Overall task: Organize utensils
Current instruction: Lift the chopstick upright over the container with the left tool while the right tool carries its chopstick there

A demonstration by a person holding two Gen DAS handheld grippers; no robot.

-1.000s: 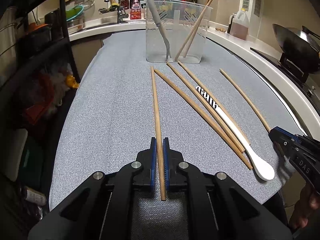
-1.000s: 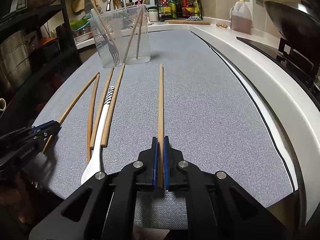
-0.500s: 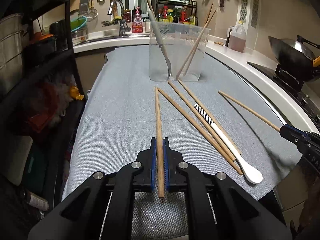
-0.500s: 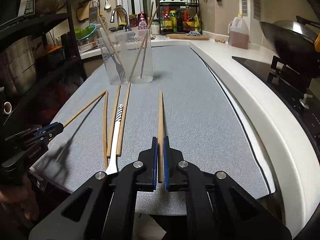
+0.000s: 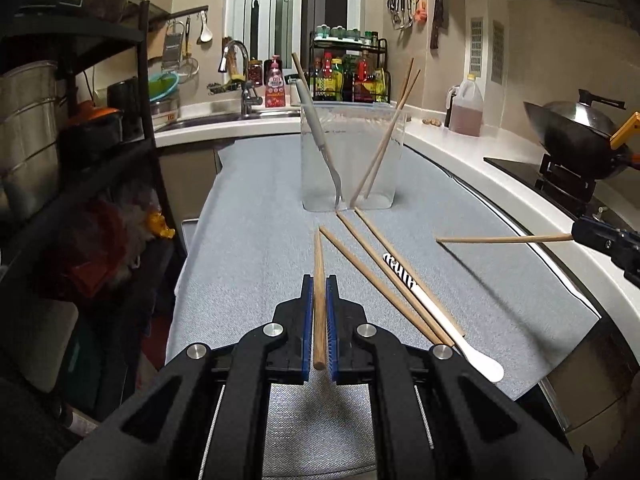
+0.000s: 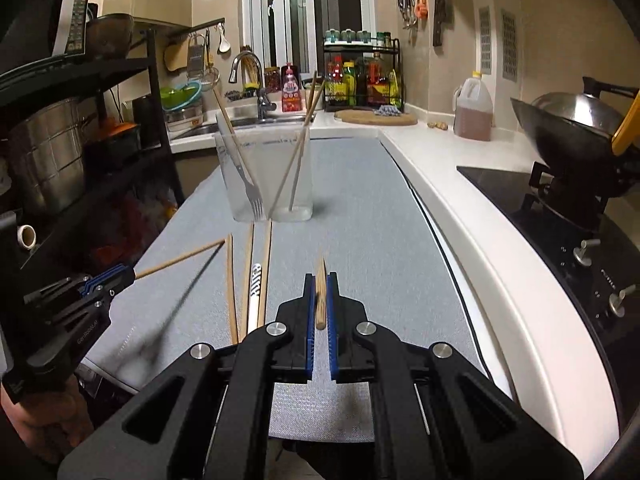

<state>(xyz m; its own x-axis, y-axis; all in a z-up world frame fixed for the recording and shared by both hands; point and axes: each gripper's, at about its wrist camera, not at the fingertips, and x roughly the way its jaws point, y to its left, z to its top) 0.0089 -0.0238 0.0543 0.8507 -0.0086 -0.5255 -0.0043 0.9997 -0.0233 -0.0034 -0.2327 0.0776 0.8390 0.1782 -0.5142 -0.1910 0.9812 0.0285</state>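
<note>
My left gripper (image 5: pixel 319 280) is shut on a wooden chopstick (image 5: pixel 319 268) and holds it lifted above the grey mat (image 5: pixel 248 248). My right gripper (image 6: pixel 319 278) is shut on another wooden chopstick (image 6: pixel 320 280), also lifted; it shows in the left wrist view (image 5: pixel 504 239) too. A clear plastic container (image 5: pixel 352 160) stands at the far end of the mat, holding a fork (image 5: pixel 320 144) and several chopsticks. Three chopsticks (image 5: pixel 384 280) and a white spoon (image 5: pixel 444 320) with a striped handle lie on the mat between the grippers.
A black shelf rack (image 5: pixel 80 160) with pots stands along the left. A white counter (image 6: pixel 500 240), a stove with a wok (image 6: pixel 572 128) and an oil jug (image 6: pixel 474 108) are on the right. A sink and a bottle rack are behind the container.
Both grippers have risen, each lifting its chopstick off the mat. The views now tilt up and show more of the kitchen.
</note>
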